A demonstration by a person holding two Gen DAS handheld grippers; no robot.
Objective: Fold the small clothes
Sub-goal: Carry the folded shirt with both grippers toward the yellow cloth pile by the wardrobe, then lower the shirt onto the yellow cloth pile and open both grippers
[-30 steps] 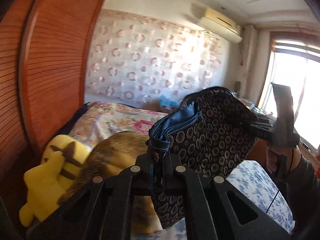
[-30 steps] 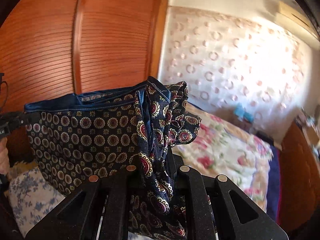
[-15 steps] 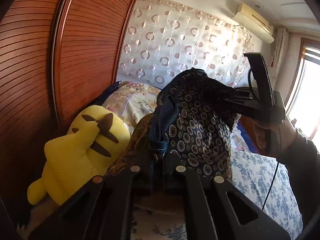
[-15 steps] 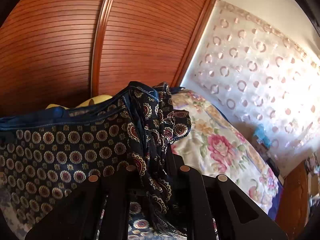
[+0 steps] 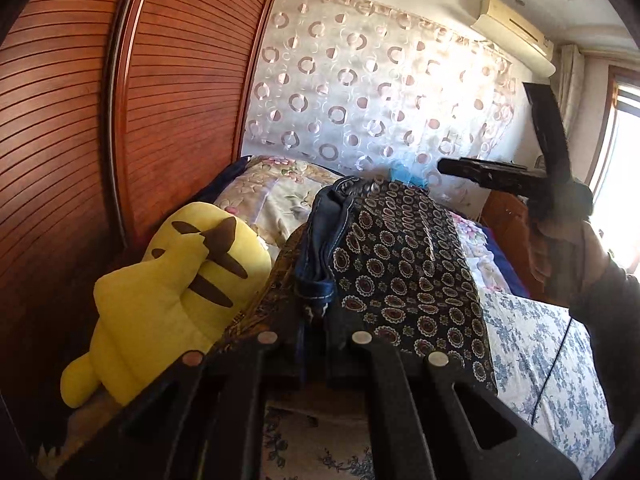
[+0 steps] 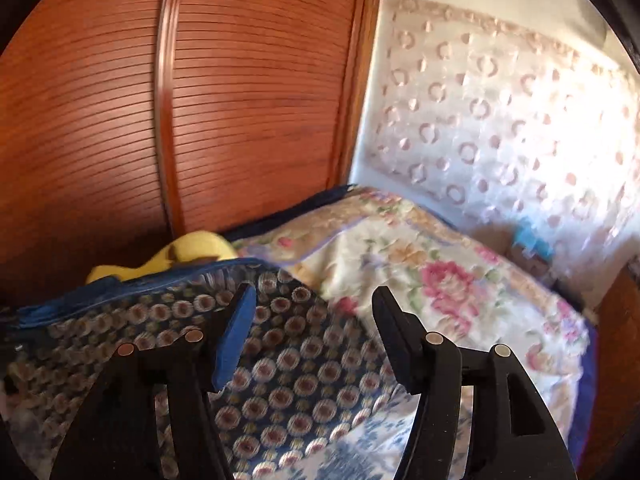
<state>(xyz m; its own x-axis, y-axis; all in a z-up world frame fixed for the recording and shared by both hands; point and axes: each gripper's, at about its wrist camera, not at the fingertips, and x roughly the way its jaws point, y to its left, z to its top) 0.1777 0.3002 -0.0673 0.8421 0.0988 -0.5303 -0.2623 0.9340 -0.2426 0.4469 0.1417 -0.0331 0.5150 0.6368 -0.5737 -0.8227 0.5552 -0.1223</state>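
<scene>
Your left gripper (image 5: 314, 320) pinches the patterned shorts (image 5: 400, 264) at the waistband; your right gripper (image 6: 312, 312) hangs open above them.

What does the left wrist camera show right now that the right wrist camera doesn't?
Only the left wrist view shows the left gripper shut on the patterned garment, the right gripper from outside, the air conditioner and the window. Only the right wrist view shows the right gripper's fingers spread open, empty, above the cloth. Both show the garment, yellow plush toy, floral bedspread and wooden wardrobe.
</scene>
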